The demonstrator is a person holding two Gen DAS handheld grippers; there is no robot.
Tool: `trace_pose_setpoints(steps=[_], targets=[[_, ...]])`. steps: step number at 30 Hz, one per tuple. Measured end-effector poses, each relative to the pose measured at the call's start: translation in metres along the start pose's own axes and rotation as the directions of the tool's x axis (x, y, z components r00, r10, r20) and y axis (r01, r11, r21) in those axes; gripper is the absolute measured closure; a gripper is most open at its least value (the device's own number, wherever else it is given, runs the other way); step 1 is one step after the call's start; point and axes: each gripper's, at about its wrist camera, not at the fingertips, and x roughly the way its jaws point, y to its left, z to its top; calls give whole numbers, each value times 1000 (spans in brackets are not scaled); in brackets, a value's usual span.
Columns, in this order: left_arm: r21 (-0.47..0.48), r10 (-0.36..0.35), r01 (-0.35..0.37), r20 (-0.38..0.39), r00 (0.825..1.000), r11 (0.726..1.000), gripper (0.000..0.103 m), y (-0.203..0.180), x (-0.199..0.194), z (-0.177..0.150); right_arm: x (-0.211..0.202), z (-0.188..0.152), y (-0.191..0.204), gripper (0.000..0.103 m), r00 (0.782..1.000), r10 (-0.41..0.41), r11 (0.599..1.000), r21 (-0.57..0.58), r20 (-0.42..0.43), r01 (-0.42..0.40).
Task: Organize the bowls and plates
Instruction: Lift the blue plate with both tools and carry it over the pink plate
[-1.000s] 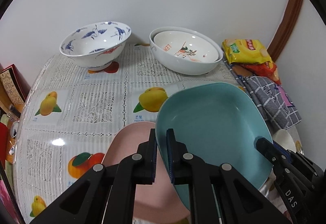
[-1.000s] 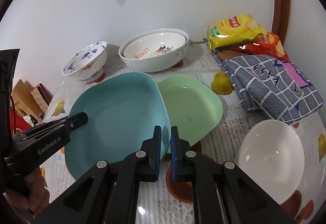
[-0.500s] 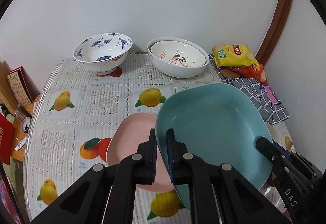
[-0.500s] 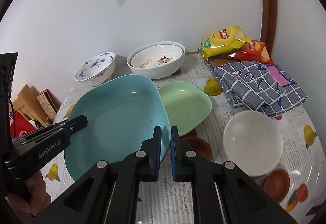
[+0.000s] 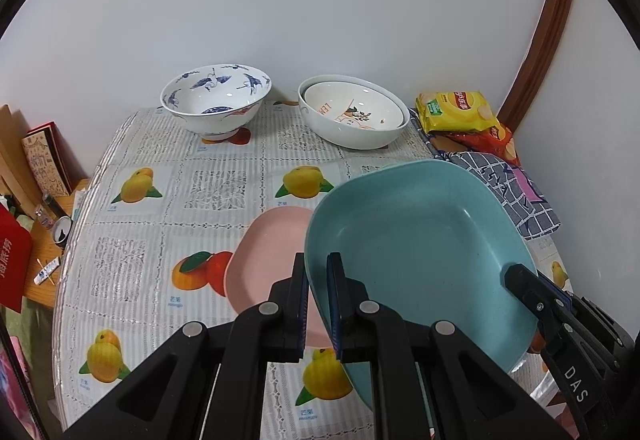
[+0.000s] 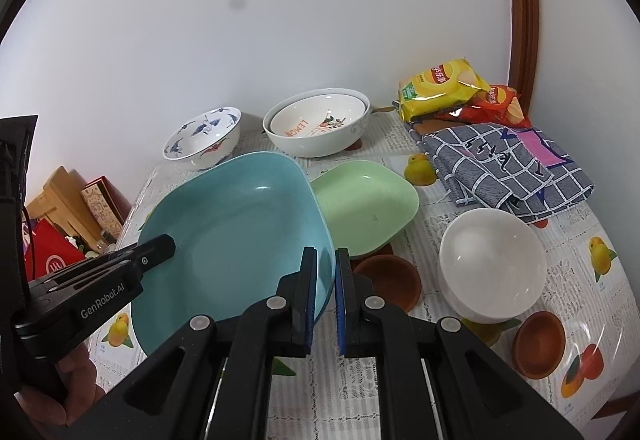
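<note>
My left tongs (image 5: 317, 272): jaws nearly closed, clamped on the left rim of the teal plate (image 5: 420, 240). My right tongs (image 6: 324, 272): likewise pinched on its right rim. Teal plate: held between both, off the table (image 5: 160, 200), tilted. Pink plate (image 5: 264, 260): on the table under the teal plate's left edge, partly covered. Green plate (image 6: 368, 208): just right of the teal plate, near edge hidden. Nested white bowls (image 5: 354, 116) and crane bowl (image 5: 216, 104): beyond the teal plate, by the wall. White bowl (image 6: 492, 264): right of the green plate. Teal plate's underside: unseen.
</note>
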Motion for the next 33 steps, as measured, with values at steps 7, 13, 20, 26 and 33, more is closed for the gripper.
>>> trace_pose_setpoints(steps=[7,13,20,26,33], targets=[[-13,16,-16,-1,1000,1000,93,14,-2,-3,3,-2,13,95,1000,15,1000,-17,-6,-15],[-16,40,-40,-8,999,999,93,27,-1,-8,10,-6,23,94,999,35,999,-26,-18,-35],[-35,62,-63,-24,998,997,93,43,3,-16,22,-15,35,95,998,53,998,-44,-45,-55],[-46,74,-76,-45,996,996,93,52,10,-22,33,-25,40,94,995,62,997,-47,-77,-66],[-61,83,-88,-77,994,994,93,62,22,-31,48,-37,43,94,991,68,996,-48,-118,-74]])
